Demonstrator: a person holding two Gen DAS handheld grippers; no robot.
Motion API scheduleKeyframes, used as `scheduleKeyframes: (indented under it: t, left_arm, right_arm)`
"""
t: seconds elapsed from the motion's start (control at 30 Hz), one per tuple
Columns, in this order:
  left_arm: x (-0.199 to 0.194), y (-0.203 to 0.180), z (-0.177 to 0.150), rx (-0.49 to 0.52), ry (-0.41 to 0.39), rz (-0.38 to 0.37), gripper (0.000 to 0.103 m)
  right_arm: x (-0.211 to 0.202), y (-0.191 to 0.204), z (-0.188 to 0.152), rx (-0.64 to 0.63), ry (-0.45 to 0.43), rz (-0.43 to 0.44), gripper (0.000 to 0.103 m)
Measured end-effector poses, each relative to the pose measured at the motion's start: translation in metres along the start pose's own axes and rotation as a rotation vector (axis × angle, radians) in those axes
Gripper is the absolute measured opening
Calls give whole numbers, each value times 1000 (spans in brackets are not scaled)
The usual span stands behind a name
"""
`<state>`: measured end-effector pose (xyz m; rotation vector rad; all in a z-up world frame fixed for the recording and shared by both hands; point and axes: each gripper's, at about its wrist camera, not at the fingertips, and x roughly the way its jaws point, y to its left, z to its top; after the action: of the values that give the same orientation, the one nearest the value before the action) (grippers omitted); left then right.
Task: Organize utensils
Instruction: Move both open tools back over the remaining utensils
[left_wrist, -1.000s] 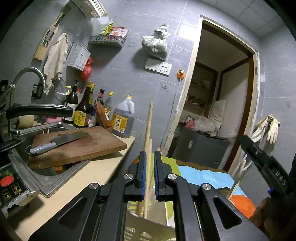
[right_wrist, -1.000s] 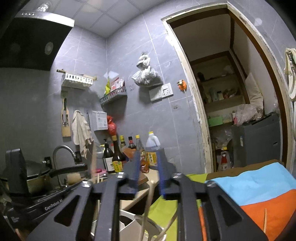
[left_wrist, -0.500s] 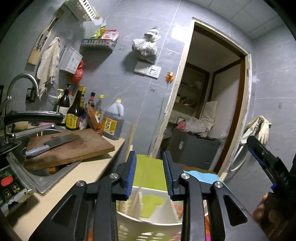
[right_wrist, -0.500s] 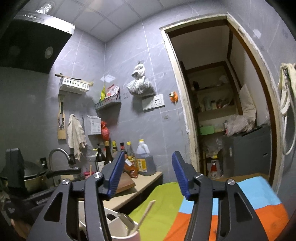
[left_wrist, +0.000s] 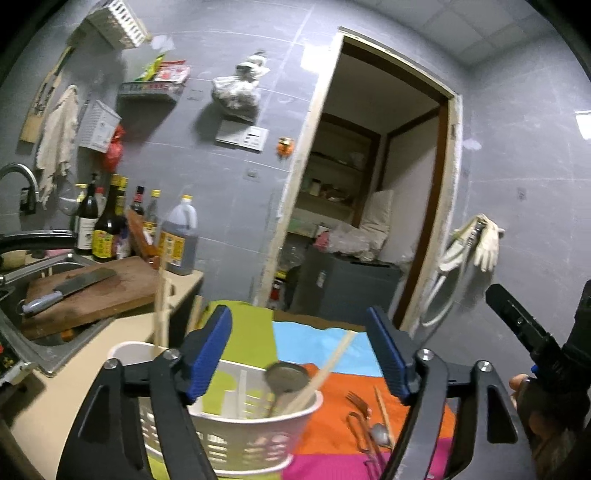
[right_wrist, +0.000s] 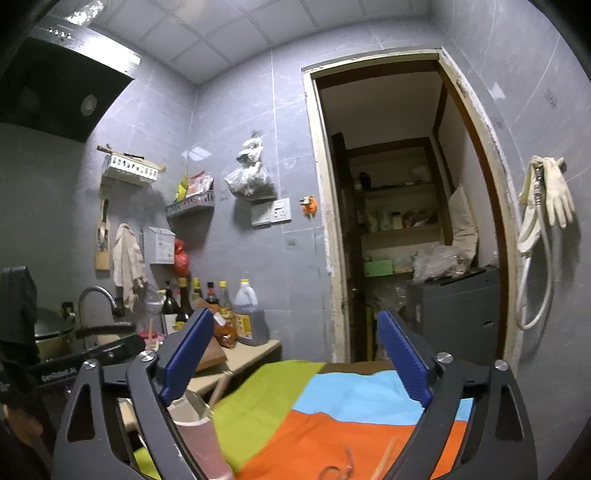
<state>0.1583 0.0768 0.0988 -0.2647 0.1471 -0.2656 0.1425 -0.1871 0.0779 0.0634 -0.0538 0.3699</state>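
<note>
A white slotted utensil holder stands on the colourful cloth. It holds wooden chopsticks, more chopsticks and a metal spoon. My left gripper is open and empty above the holder. A fork, a spoon and a chopstick lie on the cloth to the right. My right gripper is open and empty, raised over the cloth; the holder's edge shows at its lower left.
A counter on the left carries a sink, a cutting board with a cleaver, and bottles. An open doorway lies ahead. Gloves hang on the right wall.
My left gripper opened from shut on chopsticks, which now stand in the holder, and it lifted back. My right gripper opened wider and rose away from the holder.
</note>
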Motion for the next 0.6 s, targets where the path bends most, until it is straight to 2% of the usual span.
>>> scheduleKeyframes:
  t: [0.07, 0.17, 0.4, 0.6]
  left_arm:
    - [2, -11, -3, 15, 6, -19, 79]
    - [6, -25, -9, 41, 22, -42, 83]
    - [18, -50, -28, 90, 80, -78, 90]
    - [31, -70, -48, 130, 159, -102, 91]
  right_arm:
    - [-6, -5, 0, -7, 3, -11, 100]
    - [-16, -14, -3, -25, 10, -32, 103]
    - [-28, -39, -10, -29, 50, -77, 103]
    - [-31, -60, -23, -31, 118, -110, 103]
